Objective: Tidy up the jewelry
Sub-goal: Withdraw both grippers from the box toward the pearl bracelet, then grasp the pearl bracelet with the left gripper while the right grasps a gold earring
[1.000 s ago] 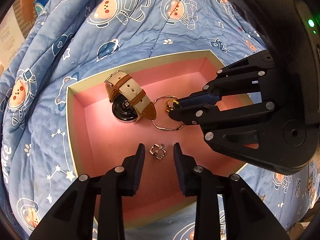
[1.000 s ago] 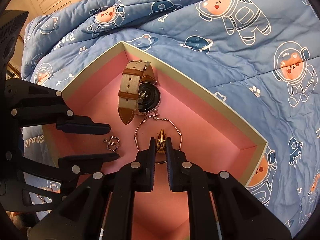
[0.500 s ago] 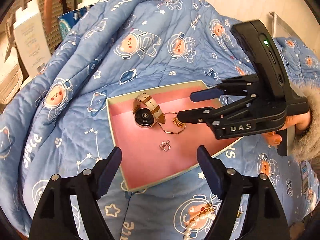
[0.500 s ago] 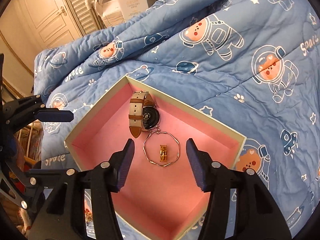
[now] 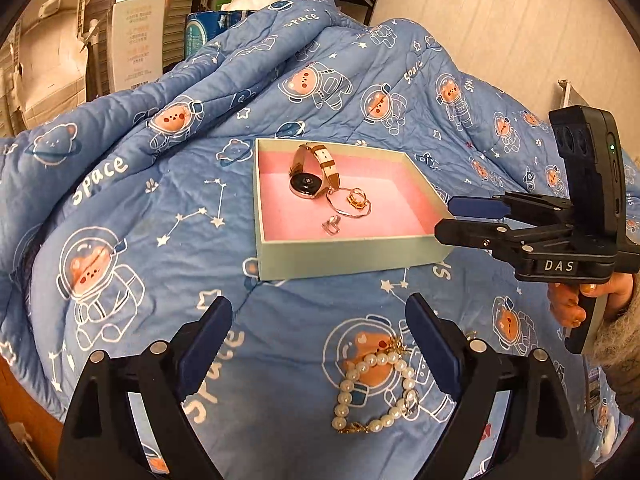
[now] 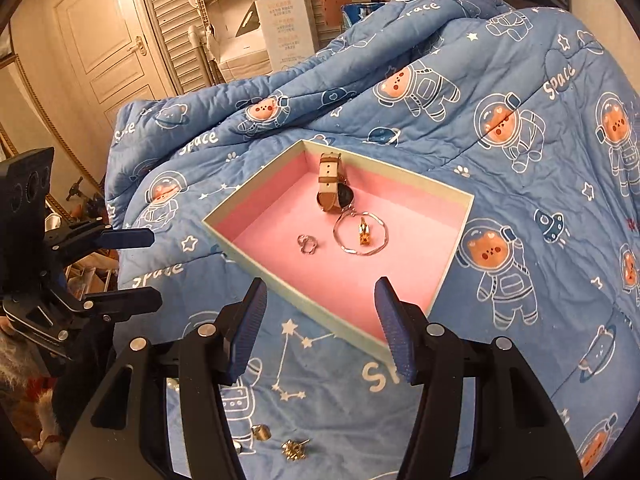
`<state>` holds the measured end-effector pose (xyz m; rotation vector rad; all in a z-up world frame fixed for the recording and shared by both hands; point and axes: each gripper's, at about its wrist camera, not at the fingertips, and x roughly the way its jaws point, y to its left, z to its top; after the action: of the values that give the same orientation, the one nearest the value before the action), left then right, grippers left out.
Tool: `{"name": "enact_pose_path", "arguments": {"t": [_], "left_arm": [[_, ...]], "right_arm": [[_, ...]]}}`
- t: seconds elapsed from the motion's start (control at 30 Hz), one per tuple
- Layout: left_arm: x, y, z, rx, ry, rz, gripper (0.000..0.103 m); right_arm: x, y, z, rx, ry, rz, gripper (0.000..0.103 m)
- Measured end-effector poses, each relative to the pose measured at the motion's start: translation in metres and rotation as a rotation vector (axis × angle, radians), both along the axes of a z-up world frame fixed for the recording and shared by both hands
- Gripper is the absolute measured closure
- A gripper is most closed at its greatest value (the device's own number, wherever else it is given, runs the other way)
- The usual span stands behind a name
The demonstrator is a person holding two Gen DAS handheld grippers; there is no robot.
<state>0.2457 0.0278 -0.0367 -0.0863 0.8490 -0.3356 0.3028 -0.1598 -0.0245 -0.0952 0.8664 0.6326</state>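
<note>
Inside, the pale-green cardboard box with pink lining held four pieces: one beige-strap watch, one thin bangle, one gold ring and one silver ring at 9 o'clock of it. Both the left gripper and the right gripper were spread wide and empty, outside the near rim. One pearl bracelet lay on the blue quilt.

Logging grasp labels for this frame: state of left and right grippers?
Left gripper: open, empty, above the white pearl bracelet on the quilt.
Right gripper: open, empty, short of the pink-lined jewelry box.
</note>
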Motion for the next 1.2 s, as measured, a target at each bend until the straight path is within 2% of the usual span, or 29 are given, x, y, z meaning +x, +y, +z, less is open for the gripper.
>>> {"name": "enact_pose_path", "arguments": {"t": [0.27, 0.43, 0.6, 0.87, 1.2], "left_arm": [[-0.043, -0.003, -0.024, 0.007, 0.01, 0.046, 0.017], [-0.06, 0.0, -0.038, -0.04, 0.021, 0.1, 0.017], [-0.07, -0.005, -0.044, -0.036, 0.019, 0.115, 0.019], [-0.071, -0.011, -0.048, -0.009, 0.023, 0.106, 0.039], [-0.057, -0.021, -0.056, 0.068, 0.016, 0.067, 0.05]], "right_arm": [[-0.039, -0.014, -0.021, 0.017, 0.014, -0.061, 0.046], [-0.058, -0.028, -0.037, 0.008, 0.029, -0.121, 0.047], [-0.075, -0.034, -0.048, 0.003, 0.04, -0.14, 0.047], [-0.09, -0.028, -0.062, -0.044, 0.027, -0.121, 0.047], [-0.09, -0.024, -0.068, -0.062, 0.018, -0.111, 0.057]]}}
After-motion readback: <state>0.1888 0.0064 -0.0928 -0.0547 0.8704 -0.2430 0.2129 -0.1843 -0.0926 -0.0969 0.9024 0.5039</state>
